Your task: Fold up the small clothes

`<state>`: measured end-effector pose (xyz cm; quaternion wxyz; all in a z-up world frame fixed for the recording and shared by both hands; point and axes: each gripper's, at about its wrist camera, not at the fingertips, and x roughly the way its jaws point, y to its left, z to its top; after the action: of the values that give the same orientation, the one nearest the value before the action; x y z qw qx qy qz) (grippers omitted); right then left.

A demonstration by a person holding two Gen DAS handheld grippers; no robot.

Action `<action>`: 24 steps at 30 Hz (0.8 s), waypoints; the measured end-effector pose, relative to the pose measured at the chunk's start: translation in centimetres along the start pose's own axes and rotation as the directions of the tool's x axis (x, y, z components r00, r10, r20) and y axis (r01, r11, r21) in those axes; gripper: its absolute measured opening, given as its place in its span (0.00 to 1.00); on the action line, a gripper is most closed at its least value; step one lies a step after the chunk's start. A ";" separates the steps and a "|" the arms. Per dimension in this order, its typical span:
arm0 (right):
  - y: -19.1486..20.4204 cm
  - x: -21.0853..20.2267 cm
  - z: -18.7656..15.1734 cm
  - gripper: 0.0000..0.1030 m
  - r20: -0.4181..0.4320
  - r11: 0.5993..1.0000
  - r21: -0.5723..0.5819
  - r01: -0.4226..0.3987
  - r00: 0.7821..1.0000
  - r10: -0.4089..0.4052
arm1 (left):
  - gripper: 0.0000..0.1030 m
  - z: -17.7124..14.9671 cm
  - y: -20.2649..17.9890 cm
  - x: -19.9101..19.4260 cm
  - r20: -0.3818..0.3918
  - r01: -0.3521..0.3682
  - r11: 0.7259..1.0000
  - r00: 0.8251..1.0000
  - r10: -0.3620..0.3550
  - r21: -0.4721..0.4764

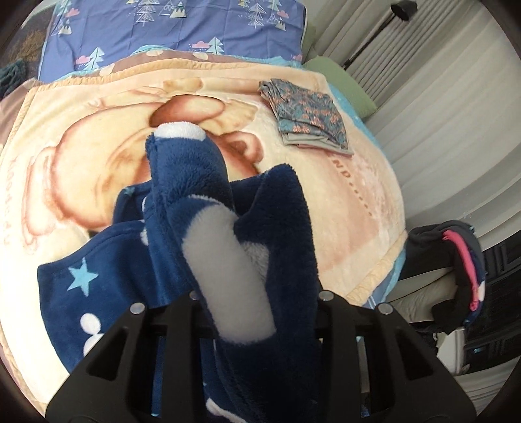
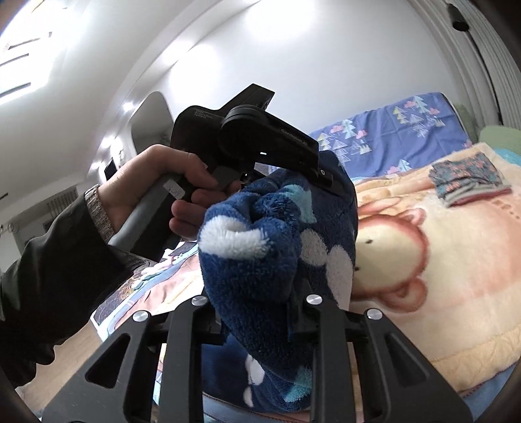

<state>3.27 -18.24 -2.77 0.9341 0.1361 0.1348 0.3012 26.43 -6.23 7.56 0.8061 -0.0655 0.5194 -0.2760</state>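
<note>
A navy fleece garment (image 1: 202,201) with light-blue stars and white spots hangs lifted above the cream bear blanket (image 1: 97,156). My left gripper (image 1: 257,293) is shut on it; the fabric bunches over the fingers and hides the tips. My right gripper (image 2: 257,302) is shut on another bunch of the same garment (image 2: 260,247), its tips hidden too. The left gripper's black body (image 2: 260,140), held by a hand, shows in the right wrist view just above the fleece.
A folded floral cloth (image 1: 309,117) lies on the blanket at the far right; it also shows in the right wrist view (image 2: 469,179). A blue tree-print pillow (image 1: 176,29) is at the head. Dark clothes (image 1: 456,260) hang over a rail right of the bed. Curtains (image 1: 439,97) beyond.
</note>
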 end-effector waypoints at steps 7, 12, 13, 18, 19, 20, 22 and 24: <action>4.7 3.5 -0.7 0.24 -0.092 0.991 -0.099 -0.090 0.992 0.081 | 0.30 -2.8 7.1 -3.9 0.068 0.114 0.990 0.992 -0.108 -0.089; 7.1 7.3 -2.9 0.24 -0.193 0.978 -0.084 -0.193 0.966 0.174 | 0.31 -6.9 15.2 -5.2 0.123 0.184 0.961 0.979 -0.161 -0.206; 7.5 8.2 -3.5 0.24 -0.216 0.975 -0.073 -0.210 0.958 0.190 | 0.32 -7.9 16.8 -4.8 0.123 0.156 0.965 0.984 -0.133 -0.212; 9.7 12.3 -6.5 0.23 -0.313 0.968 -0.059 -0.242 0.926 0.212 | 0.34 -10.9 22.5 -2.8 0.135 0.154 0.946 0.984 -0.119 -0.287; 10.1 12.8 -6.9 0.23 -0.327 0.969 -0.064 -0.239 0.922 0.206 | 0.42 -11.4 23.4 -2.5 0.144 0.160 0.943 0.982 -0.122 -0.292; 10.5 13.1 -7.2 0.24 -0.339 0.969 -0.075 -0.236 0.920 0.198 | 0.50 -11.7 24.0 -2.3 0.154 0.142 0.948 0.983 -0.100 -0.287; 11.2 13.4 -7.4 0.30 -0.359 0.965 -0.095 -0.244 0.913 0.196 | 0.83 -12.6 24.9 -2.2 0.173 0.020 0.962 0.984 0.029 -0.271; 12.4 13.4 -7.8 0.54 -0.386 0.953 -0.103 -0.286 0.894 0.227 | 0.92 -13.4 25.4 -1.8 0.176 -0.017 0.967 0.982 0.064 -0.254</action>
<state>4.68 0.79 -8.09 0.8516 0.0198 0.2648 0.4520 23.76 18.41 -7.07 0.8409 -0.1817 0.4753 -0.1843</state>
